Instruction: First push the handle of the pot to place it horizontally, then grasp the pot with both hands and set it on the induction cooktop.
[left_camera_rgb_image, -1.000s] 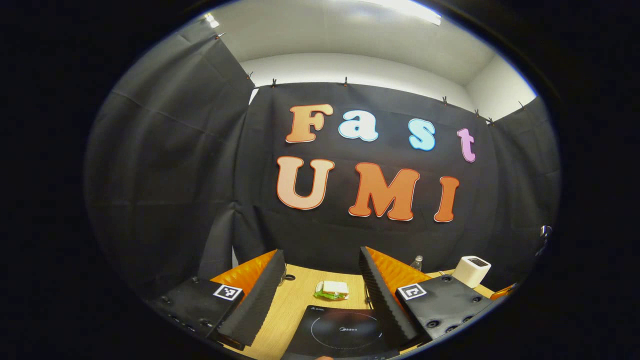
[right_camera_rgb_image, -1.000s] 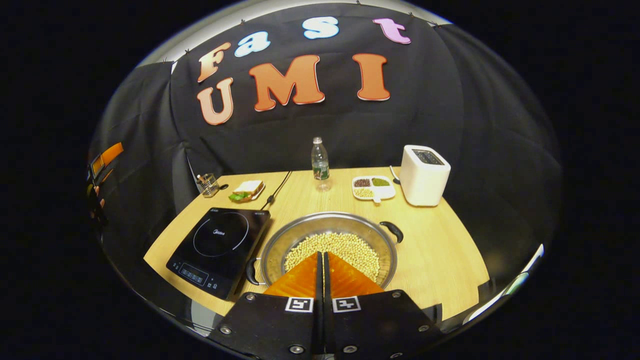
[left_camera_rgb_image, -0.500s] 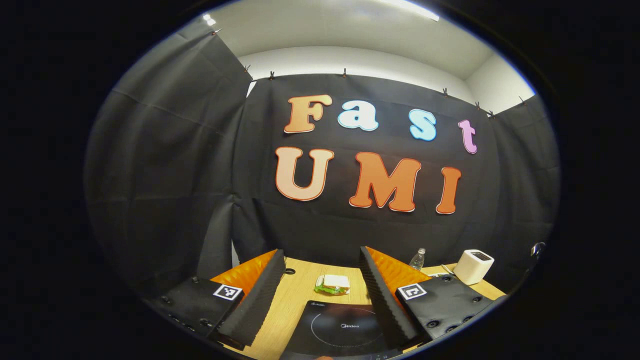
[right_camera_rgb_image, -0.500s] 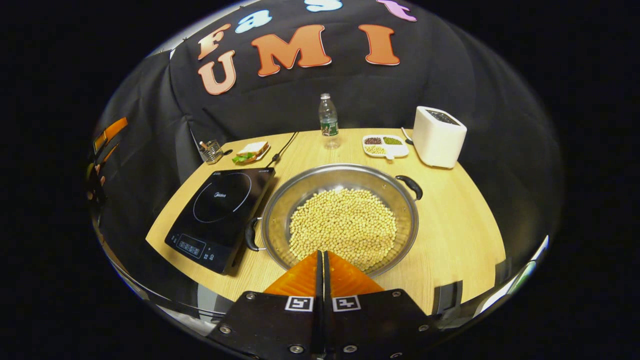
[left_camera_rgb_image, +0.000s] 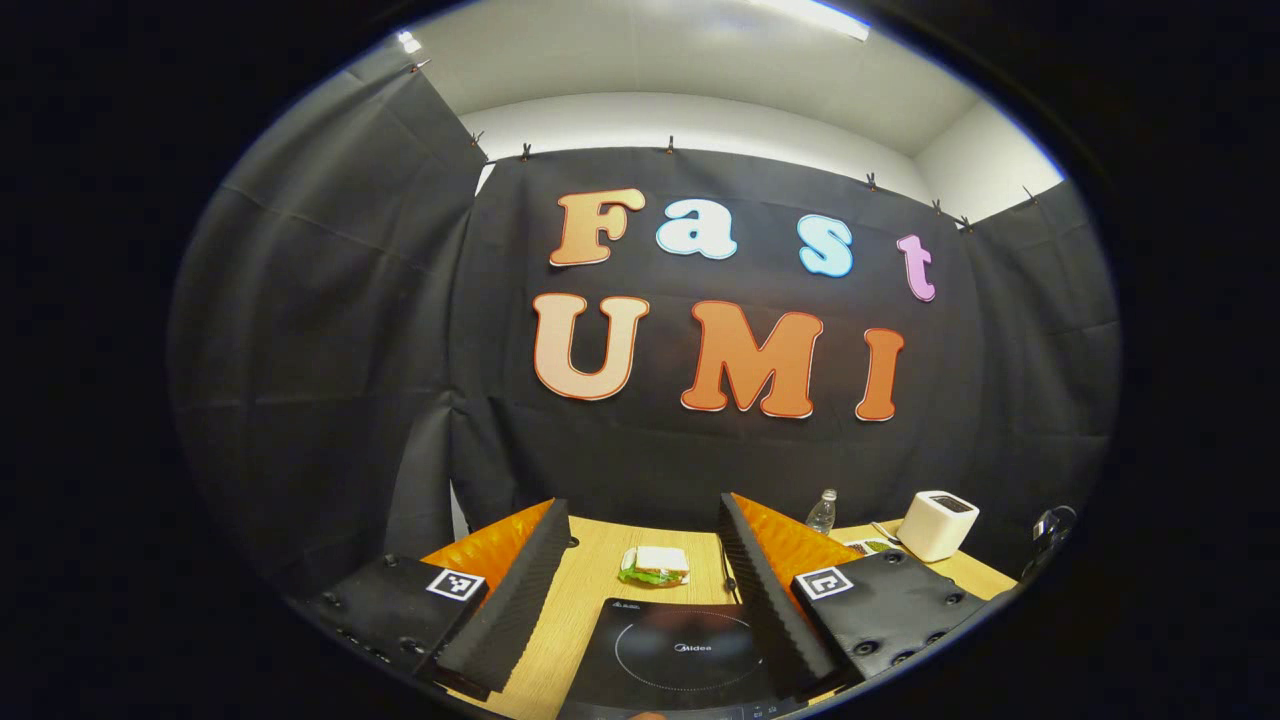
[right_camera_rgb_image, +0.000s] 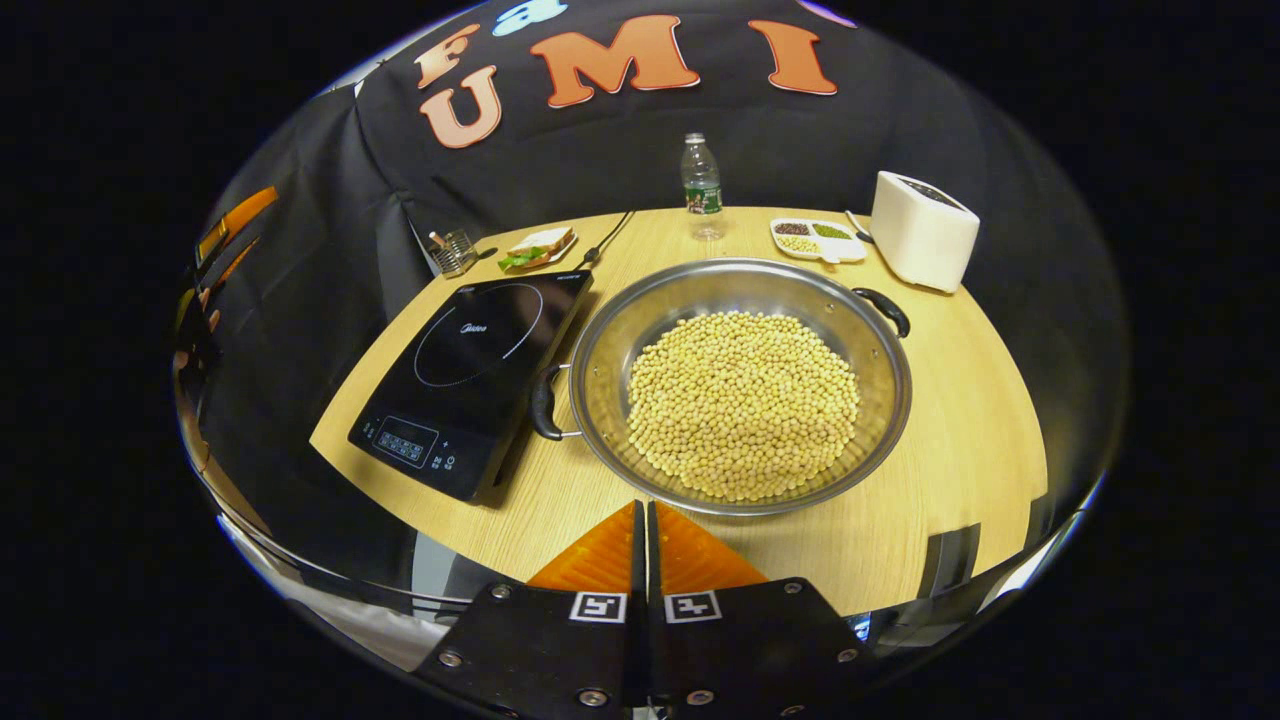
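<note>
A wide steel pot (right_camera_rgb_image: 880, 345) full of pale beans (right_camera_rgb_image: 742, 400) sits on the wooden table (right_camera_rgb_image: 985, 440), right of a black induction cooktop (right_camera_rgb_image: 470, 375). Its two black handles (right_camera_rgb_image: 543, 402) (right_camera_rgb_image: 886, 309) lie on a slant, one near-left, one far-right. My right gripper (right_camera_rgb_image: 642, 510) is shut and empty, hovering over the table's near edge in front of the pot. My left gripper (left_camera_rgb_image: 640, 508) is open above the cooktop (left_camera_rgb_image: 680, 655), with nothing between its fingers.
At the back stand a water bottle (right_camera_rgb_image: 701, 185), a white toaster (right_camera_rgb_image: 922, 243), a divided dish of beans (right_camera_rgb_image: 815, 240), a sandwich (right_camera_rgb_image: 538, 249) and a small wire holder (right_camera_rgb_image: 455, 252). A cord (right_camera_rgb_image: 605, 238) runs behind the cooktop.
The right gripper view has tilted down and pulled back, so the pot and table sit higher and its fingers now lie short of the pot. The left gripper shifted slightly right.
</note>
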